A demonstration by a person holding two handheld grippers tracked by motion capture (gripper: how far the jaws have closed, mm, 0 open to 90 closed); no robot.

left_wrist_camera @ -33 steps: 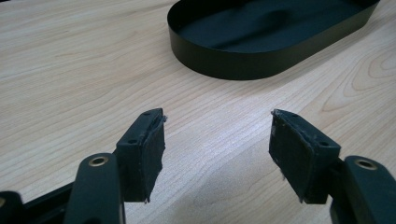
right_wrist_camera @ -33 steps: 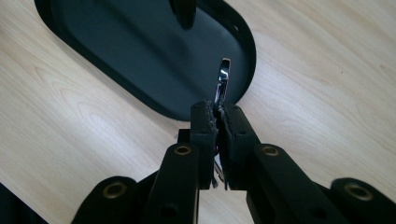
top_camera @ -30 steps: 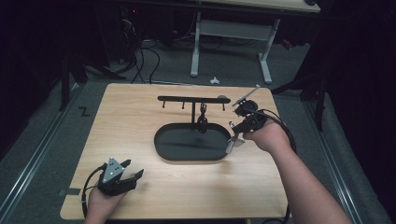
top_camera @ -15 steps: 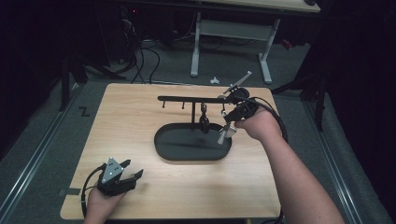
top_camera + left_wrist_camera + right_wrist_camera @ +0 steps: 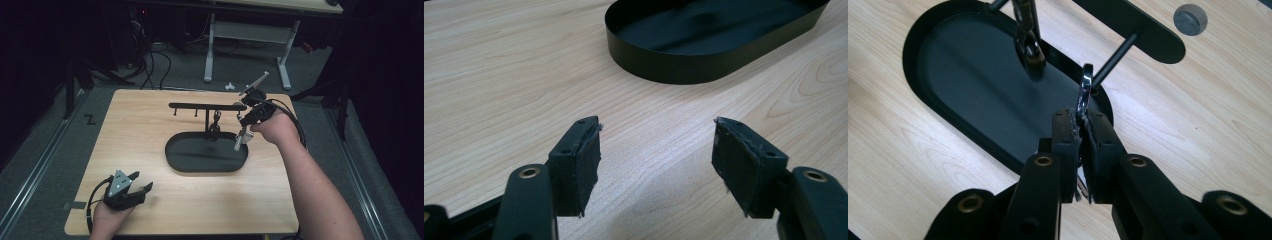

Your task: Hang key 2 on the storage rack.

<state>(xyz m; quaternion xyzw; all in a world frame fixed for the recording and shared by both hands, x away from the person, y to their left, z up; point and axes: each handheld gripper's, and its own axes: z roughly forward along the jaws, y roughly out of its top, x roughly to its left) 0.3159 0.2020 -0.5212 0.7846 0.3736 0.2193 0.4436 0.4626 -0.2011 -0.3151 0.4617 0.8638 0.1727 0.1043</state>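
Hanging wrench (image 5: 1084, 92) on rack (image 5: 206, 106), centre-right of high view: my right gripper (image 5: 1081, 122) clenched on its shank. I'd line ring end with peg (image 5: 1112, 60), slide on squarely. Left gripper (image 5: 656, 162) released, idle lower left on worktop (image 5: 150, 130).

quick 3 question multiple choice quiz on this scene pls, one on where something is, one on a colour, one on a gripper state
1. Where does the left gripper sit?
A. near the table's front left corner
B. over the tray
C. at the rack

2. What colour is the oval tray?
A. white
B. black
C. red

3. How does the right gripper stand?
A. wide open, nothing between its jaws
B. shut on a small metal piece
C. lying on the floor

Answers: A, the high view shows it at the near left of the table; B, tray wall and floor are black; B, the right gripper view shows its pads pressed together on the shiny piece.
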